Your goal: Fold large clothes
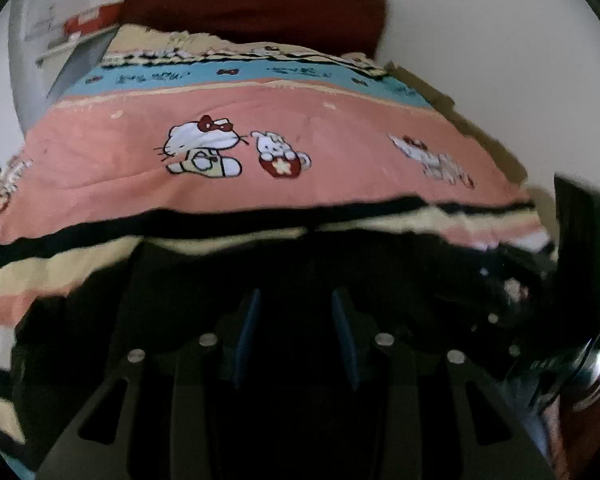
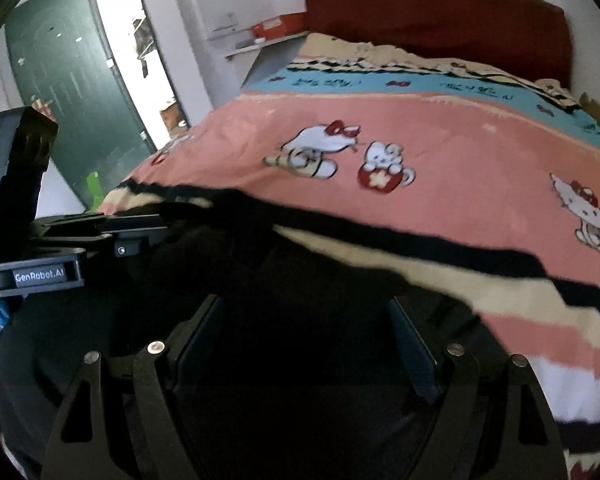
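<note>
Left wrist view: dark garment (image 1: pixel 380 256) is seen low in frame, left gripper (image 1: pixel 296 312) half spread, right gripper (image 2: pixel 304 328) spread wide; neither grip can be told. Edges should be aligned over the bedspread (image 1: pixel 320 128).

One label reads clearly: "GenRobot.AI", in pale letters on a dark plate on the side of the left gripper (image 2: pixel 46 275), seen from the right wrist view. The bedspread (image 2: pixel 440 148) carries dark handwriting-style lettering along its blue band (image 2: pixel 380 84), repeated several times across the width, but it is too blurred to make out (the same band in the left wrist view is no sharper). Faint printed rows run down the green door (image 2: pixel 72 92); none of them can be read.
</note>
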The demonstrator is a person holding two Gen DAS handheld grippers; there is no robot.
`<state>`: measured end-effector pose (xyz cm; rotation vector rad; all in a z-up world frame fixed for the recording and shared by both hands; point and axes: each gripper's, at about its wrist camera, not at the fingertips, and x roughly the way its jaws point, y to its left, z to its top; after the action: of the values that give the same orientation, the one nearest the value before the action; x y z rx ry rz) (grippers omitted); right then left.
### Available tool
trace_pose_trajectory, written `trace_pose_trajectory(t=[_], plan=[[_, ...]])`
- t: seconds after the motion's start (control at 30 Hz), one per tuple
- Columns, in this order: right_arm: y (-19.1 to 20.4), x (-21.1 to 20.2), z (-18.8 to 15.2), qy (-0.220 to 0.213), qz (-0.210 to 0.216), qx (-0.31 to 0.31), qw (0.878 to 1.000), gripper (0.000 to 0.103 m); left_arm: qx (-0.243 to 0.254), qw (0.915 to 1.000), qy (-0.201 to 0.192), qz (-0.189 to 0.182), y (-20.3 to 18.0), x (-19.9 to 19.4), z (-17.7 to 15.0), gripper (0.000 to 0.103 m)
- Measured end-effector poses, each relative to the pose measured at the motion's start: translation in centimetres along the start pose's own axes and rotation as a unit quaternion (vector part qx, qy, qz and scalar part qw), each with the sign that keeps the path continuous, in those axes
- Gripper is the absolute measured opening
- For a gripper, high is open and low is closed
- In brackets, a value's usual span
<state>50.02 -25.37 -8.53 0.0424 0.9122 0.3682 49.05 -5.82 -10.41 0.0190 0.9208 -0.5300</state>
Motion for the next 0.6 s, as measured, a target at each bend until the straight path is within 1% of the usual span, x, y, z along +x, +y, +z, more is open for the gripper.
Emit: trace_pose_trajectory(t=[0.07, 0.17, 0.3, 0.4, 0.53, 0.6], plan=[[1.1, -1.1, -1.8, 0.005, -0.004, -0.019, 1.000, 0.082, 0.021, 0.9997, 0.000, 0.016, -1.2, -1.4, -1.8, 0.035], [2.8, -2.8, -4.7, 0.013, -0.021, -0.044, 0.999, 0.082, 0.033, 0.9993, -0.001, 0.021, -2.9, -3.6, -5.5, 0.035], [4.5, -5.6, -8.5, 0.009, -0.021, -0.043, 0.999, 0.082, 0.036, 0.9989, -0.007, 0.029, -4.4, -6.3, -9.5, 0.035], [5.8, -7.6, -11.1, 0.011, -0.021, -0.049, 0.999, 0.082, 0.045, 0.9983, -0.011, 0.036, -5.6, -8.0, -11.8, 0.035], [6.9, -9.2, -13.8, 0.017, -0.018, -0.052, 0.998, 0.082, 0.055, 0.9972, -0.022, 0.046, -6.8, -9.9, -15.3, 0.036], [7.1, -9.9, -15.0, 0.018, -0.019, -0.056, 0.998, 0.082, 0.060, 0.9966, -0.025, 0.051, -7.1, -10.2, -16.3, 0.036]])
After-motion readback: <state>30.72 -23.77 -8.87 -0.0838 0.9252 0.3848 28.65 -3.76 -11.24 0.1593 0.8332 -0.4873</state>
